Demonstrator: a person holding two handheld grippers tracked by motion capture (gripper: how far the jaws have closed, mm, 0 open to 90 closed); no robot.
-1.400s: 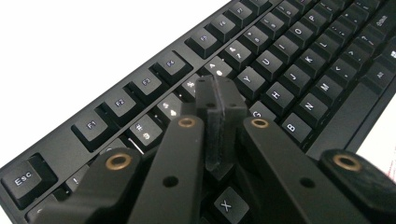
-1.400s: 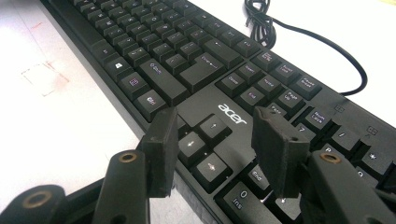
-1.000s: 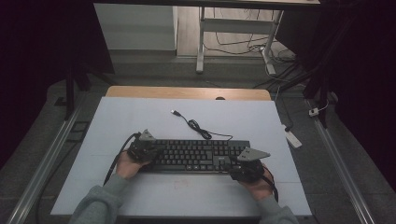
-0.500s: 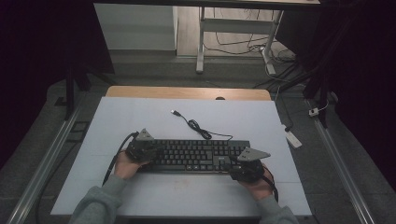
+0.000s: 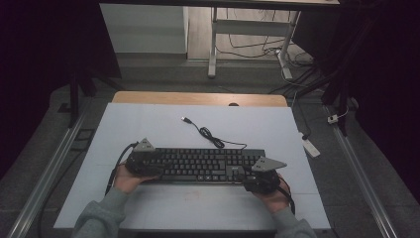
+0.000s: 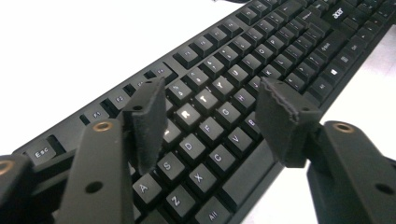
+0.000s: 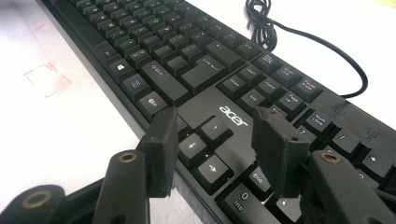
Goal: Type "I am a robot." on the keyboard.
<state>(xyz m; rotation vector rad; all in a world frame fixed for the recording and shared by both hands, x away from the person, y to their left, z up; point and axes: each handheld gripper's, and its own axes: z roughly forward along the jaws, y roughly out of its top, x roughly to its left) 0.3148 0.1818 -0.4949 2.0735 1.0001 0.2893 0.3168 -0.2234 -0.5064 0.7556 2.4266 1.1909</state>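
Note:
A black Acer keyboard (image 5: 203,164) lies flat across the near part of the white table (image 5: 148,124). My left gripper (image 5: 154,166) hovers over its left end. Its jaws have just been opening and now stand apart above the letter keys (image 6: 212,100), with nothing gripped between the pads. At the right end my right gripper (image 5: 243,172) is open over the arrow keys (image 7: 215,121), beside the Acer logo (image 7: 232,116). The keyboard's black cable (image 5: 205,133) runs in a loose coil toward the far side and ends in a USB plug (image 5: 185,119).
A wooden strip (image 5: 198,98) borders the table's far edge. Metal rails (image 5: 49,168) run along both sides of the table. A white power strip (image 5: 310,147) lies on the floor at the right. Desk legs and cables (image 5: 247,44) stand beyond the table.
My left gripper has shifted slightly at the keyboard's left end. The right gripper and the keyboard have kept their places.

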